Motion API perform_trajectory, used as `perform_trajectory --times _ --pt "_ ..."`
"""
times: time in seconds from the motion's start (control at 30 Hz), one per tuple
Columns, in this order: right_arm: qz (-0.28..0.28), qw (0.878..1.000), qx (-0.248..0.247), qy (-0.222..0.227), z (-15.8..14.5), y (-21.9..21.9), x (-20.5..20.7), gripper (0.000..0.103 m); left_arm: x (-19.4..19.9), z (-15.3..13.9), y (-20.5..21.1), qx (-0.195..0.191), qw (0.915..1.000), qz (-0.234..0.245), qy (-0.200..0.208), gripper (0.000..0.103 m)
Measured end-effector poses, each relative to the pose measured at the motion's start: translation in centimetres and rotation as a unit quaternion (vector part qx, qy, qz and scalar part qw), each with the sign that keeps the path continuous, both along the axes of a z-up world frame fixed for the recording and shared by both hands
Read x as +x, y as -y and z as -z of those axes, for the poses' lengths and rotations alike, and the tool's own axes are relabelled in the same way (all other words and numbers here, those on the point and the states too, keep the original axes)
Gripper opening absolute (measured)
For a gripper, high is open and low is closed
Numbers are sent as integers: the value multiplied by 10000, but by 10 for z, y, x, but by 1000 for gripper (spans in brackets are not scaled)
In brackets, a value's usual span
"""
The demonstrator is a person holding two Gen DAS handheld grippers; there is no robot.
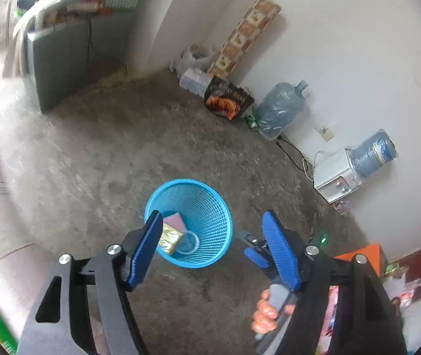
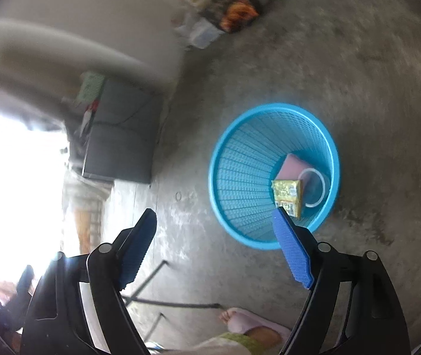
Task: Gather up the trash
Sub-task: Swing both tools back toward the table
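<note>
Nearest the lens, both claws, left claw [image 1: 212, 233] and right claw [image 2: 215, 230], gape released. Beyond, at twelve o'clock, upright blue basket [image 2: 240, 159] holds a yellow packet [image 2: 287, 195] lengthwise six-to-twelve, pink sponge [image 2: 291, 167], clear ring [image 2: 317, 188].

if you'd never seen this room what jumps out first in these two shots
The bright blue mesh wastebasket on the bare concrete floor grabs the eye first, with a yellow packet, a pink piece and a clear plastic ring lying at its bottom. Next come both open grippers, left and right, poised above it with nothing between their blue pads.
</note>
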State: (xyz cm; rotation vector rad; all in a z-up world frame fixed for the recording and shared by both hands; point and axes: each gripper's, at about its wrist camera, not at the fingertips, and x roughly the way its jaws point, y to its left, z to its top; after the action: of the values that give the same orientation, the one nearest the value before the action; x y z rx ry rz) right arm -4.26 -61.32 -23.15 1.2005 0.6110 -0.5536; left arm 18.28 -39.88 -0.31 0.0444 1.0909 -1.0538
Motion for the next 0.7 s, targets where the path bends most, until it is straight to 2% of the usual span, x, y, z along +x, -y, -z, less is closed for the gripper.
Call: perform_trajectory --times 0.17,0.3,0.47,0.6,0.7 --pt "-554 9974 -447 113 -42 -30 7 79 -19 -39 -69 -170 9981 -133 574 74" --pt "-1122 9905 -712 357 -76 -63 25 80 -25 -62 -138 -296 9938 -473 964 77" --pt "-2003 9729 -941 675 -113 -119 60 80 -30 -72 -238 -316 9843 -1124 1324 80" --pt "-2688 9530 -1141 804 -130 -168 88 80 -30 -64 -313 -326 9747 -1809 1274 80" --pt "-3223 9338 -1328 811 -138 -207 112 80 -20 -49 -365 -417 9644 -2431 951 81"
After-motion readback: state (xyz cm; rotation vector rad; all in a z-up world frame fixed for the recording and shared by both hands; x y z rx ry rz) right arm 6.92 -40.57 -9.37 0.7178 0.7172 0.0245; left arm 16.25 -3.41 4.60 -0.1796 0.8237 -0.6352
